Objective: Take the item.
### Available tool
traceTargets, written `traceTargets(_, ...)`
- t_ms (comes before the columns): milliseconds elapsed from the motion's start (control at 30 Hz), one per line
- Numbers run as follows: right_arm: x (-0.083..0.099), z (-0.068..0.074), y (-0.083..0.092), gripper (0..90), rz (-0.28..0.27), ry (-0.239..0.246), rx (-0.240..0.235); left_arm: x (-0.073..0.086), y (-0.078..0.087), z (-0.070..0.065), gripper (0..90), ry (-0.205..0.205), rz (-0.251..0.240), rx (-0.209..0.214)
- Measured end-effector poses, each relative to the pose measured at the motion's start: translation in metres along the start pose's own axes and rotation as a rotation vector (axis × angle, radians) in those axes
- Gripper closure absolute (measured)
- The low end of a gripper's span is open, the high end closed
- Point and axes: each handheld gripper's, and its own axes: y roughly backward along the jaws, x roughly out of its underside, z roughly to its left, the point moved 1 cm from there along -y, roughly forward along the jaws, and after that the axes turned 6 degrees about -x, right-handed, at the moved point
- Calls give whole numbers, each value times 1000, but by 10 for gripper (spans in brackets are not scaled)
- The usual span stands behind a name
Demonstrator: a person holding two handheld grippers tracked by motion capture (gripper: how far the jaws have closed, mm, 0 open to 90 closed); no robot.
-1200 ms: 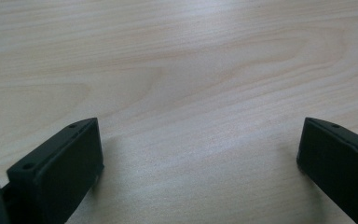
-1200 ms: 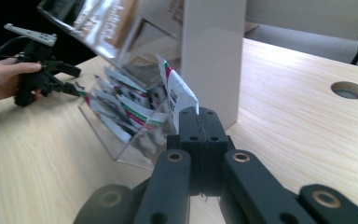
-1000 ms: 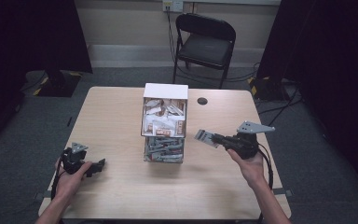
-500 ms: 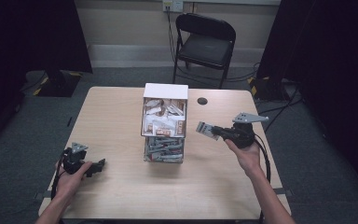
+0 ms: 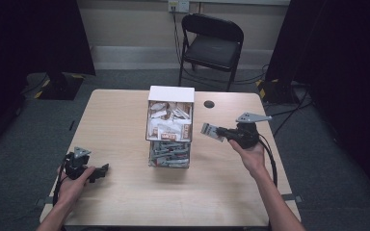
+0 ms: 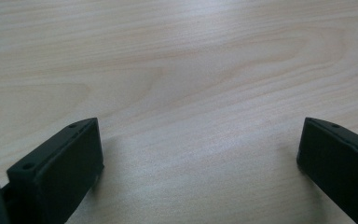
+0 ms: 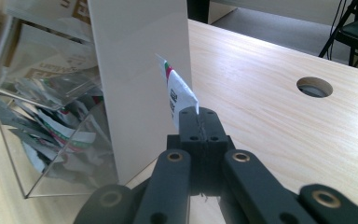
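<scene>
Two black jaws of the right gripper (image 7: 198, 122) are pressed together on the lower end of a small packet (image 7: 176, 95), white with red and green print, which sticks up and forward out of their tips. In the right gripper view the packet stands just in front of the white side wall of a clear box (image 7: 135, 79), and behind that wall the box's see-through compartments hold a jumble of similar packets. From above, the right gripper (image 5: 217, 131) is held off the worktop (image 5: 120, 120) to the right of the box (image 5: 170, 127), near it but apart, with the packet (image 5: 211, 131) pointing toward the box's upper tier. Bare wood lies open on that side, out to the right edge, and a round hole (image 5: 209, 104) sits in the worktop behind the gripper. The left gripper (image 5: 101, 169) rests low near the front left corner, well apart from the box; its own view shows its jaws spread wide over bare wood grain, gripping nothing. A folding chair (image 5: 212, 45) stands beyond the far edge.
</scene>
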Motion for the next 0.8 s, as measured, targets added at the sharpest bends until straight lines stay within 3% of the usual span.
traceTargets(333, 7, -13, -17, 900, 42, -19, 18, 0, 0, 0, 0, 0, 0, 0)
traceTargets(800, 19, -16, -42, 900, 96, -12, 23, 0, 0, 0, 0, 0, 0, 0)
